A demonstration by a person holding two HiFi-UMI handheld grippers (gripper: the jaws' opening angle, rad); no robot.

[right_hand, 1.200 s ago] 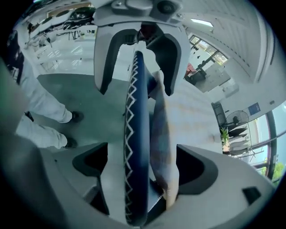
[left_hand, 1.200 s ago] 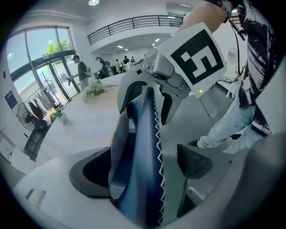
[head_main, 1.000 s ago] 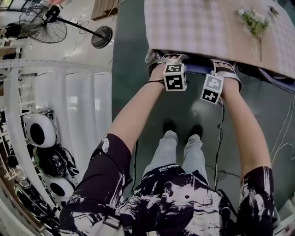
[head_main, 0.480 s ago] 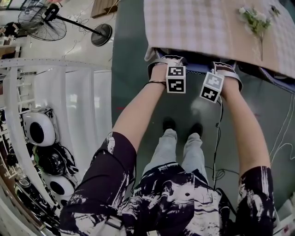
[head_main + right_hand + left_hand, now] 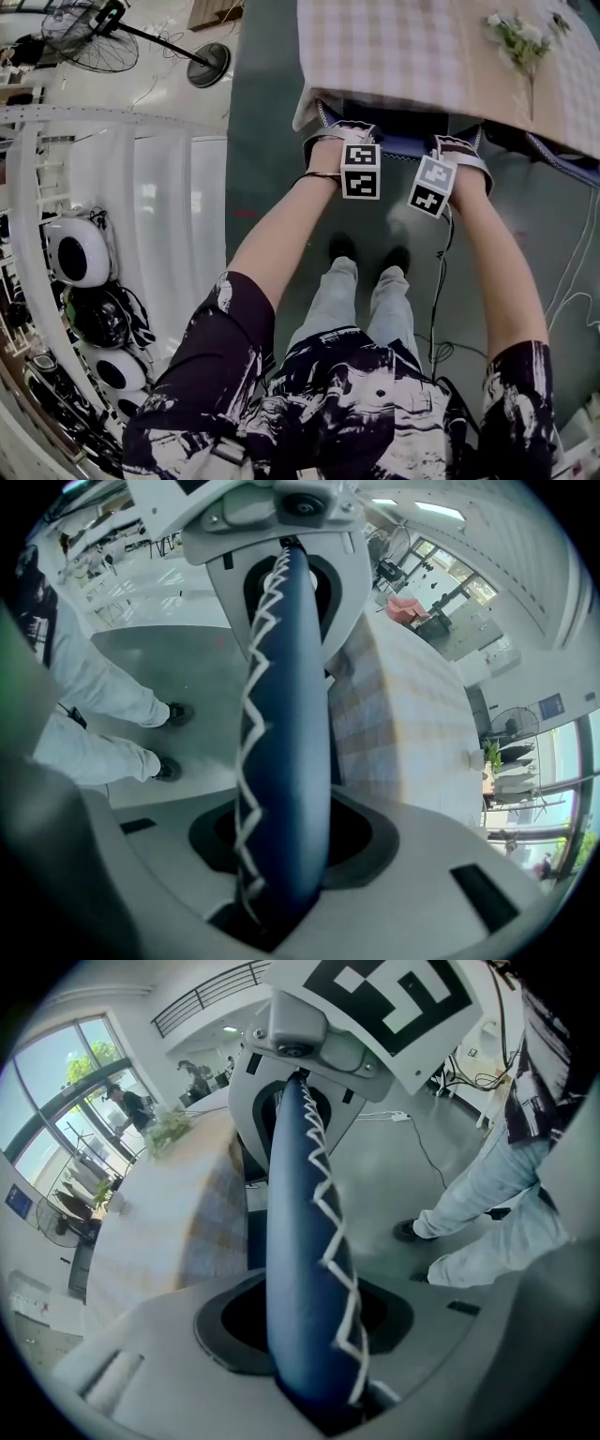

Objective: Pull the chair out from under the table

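Note:
The chair's blue padded back, edged with white zigzag stitching, shows just below the checked tablecloth of the table. My left gripper is shut on the top edge of the chair back at its left end. My right gripper is shut on the same edge at its right end. In the left gripper view the blue edge runs from my jaws up to the right gripper. The right gripper view mirrors this. The seat is hidden under the table.
My feet stand on the grey floor just behind the chair. A sprig of flowers lies on the table. Cables trail on the floor at right. A standing fan and white shelving are at left.
Both grippers have shifted a little toward me, and the blue chair back shows further out from under the cloth's edge.

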